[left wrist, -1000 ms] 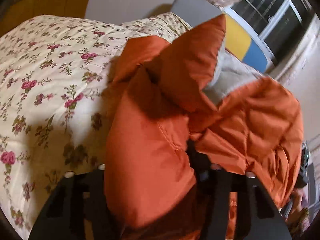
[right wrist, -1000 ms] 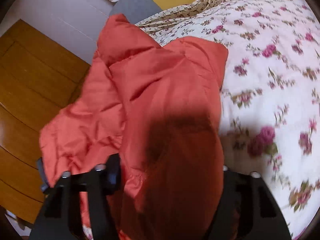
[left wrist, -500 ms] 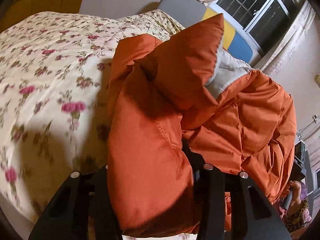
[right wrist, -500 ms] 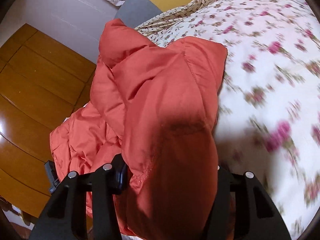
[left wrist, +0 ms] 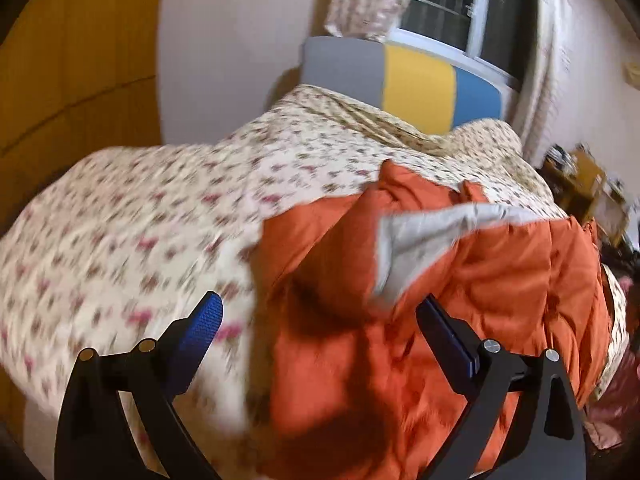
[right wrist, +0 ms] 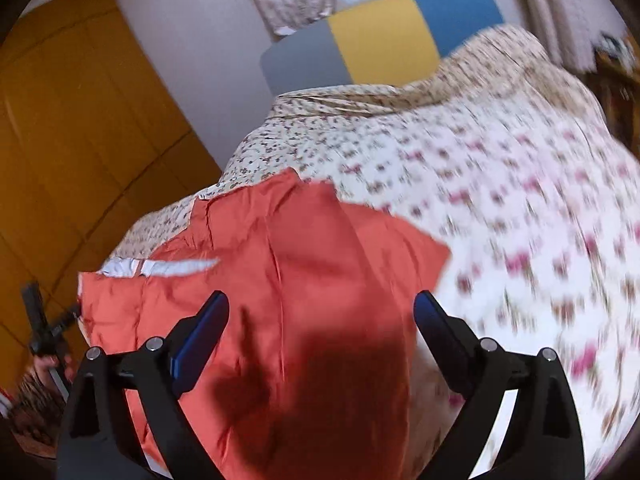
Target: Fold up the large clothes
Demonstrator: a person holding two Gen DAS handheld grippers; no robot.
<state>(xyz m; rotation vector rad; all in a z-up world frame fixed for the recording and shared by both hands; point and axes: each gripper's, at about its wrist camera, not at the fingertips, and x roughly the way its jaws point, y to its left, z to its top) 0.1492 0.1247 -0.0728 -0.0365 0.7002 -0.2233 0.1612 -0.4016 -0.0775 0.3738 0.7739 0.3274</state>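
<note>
We see a big, puffy orange jacket with a pale grey lining [left wrist: 420,320] lying in a heap on the bed with the flowery cream quilt [left wrist: 140,220], close to the near edge of the bed and well away from the grey, yellow and blue headboard [left wrist: 416,84]. Our left gripper [left wrist: 320,316] has just been opening its jaws, and now they stand wide apart with nothing pinched in them; the jacket lies below and between the 2 blue pads [left wrist: 204,324]. Our right gripper [right wrist: 320,312] has just been opening too, and its jaws are wide and hold nothing, with the orange cloth under them. We think the jacket is soft and squashy, light for how big it is, and its shiny cloth looks slippery, so it may slide or puff back up after a fold. We would take hold of it at an edge or a seam, like the hem or a sleeve end, with 1 gripper on each side.
</note>
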